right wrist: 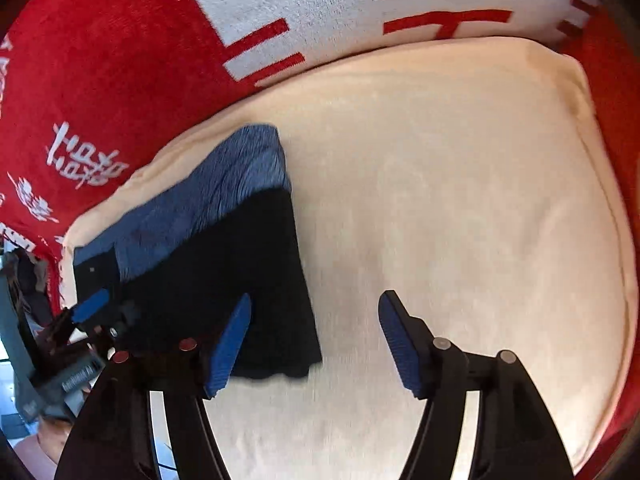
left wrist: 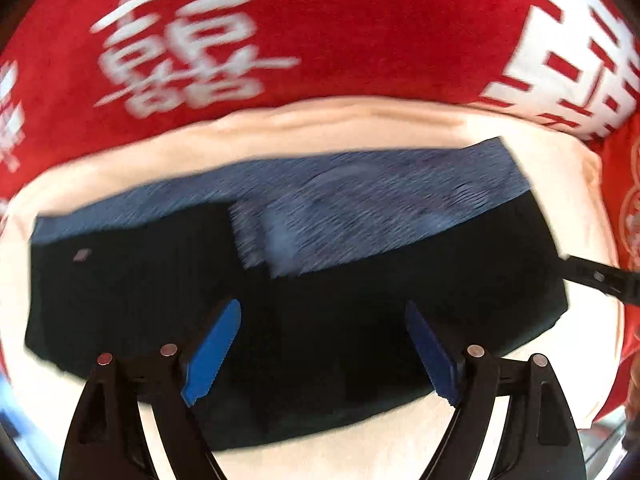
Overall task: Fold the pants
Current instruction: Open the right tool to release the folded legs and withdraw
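The pants [left wrist: 280,320] are black with a blue-grey waistband and lie folded into a compact rectangle on a cream towel [left wrist: 120,168]. My left gripper [left wrist: 320,356] is open and empty, its blue pads above the near half of the pants. In the right wrist view the pants [right wrist: 224,272] lie at left on the cream towel [right wrist: 460,200]. My right gripper [right wrist: 316,340] is open and empty, its left pad over the pants' right edge, its right pad over bare towel. The left gripper [right wrist: 92,304] shows at the far left; the right gripper's finger [left wrist: 600,276] shows at the right edge.
A red blanket with white characters [left wrist: 320,40] lies under and beyond the towel, also seen in the right wrist view [right wrist: 120,60]. The towel's far right corner [right wrist: 568,72] sits near the blanket's edge.
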A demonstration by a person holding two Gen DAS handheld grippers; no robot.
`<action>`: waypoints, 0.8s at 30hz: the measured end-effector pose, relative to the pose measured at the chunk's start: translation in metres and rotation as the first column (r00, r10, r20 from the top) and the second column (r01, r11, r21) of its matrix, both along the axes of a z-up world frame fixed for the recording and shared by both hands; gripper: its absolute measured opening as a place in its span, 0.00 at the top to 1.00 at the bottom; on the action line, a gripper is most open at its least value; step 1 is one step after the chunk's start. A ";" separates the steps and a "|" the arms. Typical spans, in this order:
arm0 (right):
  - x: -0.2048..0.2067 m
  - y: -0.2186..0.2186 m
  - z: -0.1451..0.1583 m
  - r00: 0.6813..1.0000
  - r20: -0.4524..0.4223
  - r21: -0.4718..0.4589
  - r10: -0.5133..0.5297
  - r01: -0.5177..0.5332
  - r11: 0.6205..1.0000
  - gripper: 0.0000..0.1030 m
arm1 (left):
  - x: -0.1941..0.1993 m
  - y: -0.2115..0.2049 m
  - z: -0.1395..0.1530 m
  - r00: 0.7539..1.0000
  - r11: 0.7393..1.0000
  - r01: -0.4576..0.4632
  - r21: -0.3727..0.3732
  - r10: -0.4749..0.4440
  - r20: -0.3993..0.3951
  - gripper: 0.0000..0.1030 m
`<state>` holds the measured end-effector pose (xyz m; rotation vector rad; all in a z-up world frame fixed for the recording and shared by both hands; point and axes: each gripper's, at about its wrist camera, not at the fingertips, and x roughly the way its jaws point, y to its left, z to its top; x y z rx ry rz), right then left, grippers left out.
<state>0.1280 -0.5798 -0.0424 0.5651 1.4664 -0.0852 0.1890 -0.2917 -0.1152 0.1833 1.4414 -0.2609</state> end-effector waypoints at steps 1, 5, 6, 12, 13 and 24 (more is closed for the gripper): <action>-0.006 0.006 0.006 1.000 -0.003 -0.019 0.003 -0.003 1.000 0.32 | -0.003 0.007 0.000 1.000 1.000 -0.020 0.017 0.020 -0.008 0.17; -0.006 0.041 0.020 0.998 0.036 -0.006 0.043 -0.043 0.999 0.32 | -0.025 0.040 0.001 0.991 0.990 -0.123 0.063 0.125 -0.037 0.17; -0.006 0.049 0.024 0.996 0.053 -0.003 0.068 -0.068 0.998 0.32 | -0.029 0.044 0.002 0.988 0.988 -0.145 0.061 0.148 -0.042 0.17; 0.019 0.125 0.031 0.942 0.125 -0.016 0.312 -0.313 0.950 0.60 | -0.061 0.068 0.007 0.963 0.962 -0.257 0.098 0.263 -0.056 0.17; 0.022 0.131 0.031 0.935 0.129 -0.013 0.330 -0.331 0.944 0.60 | -0.065 0.073 0.007 0.959 0.958 -0.271 0.096 0.277 -0.060 0.17; 0.031 0.196 -0.008 0.921 0.060 -0.116 0.385 -0.376 0.919 0.52 | -0.077 0.155 -0.010 0.951 0.959 -0.275 0.072 0.283 -0.125 0.17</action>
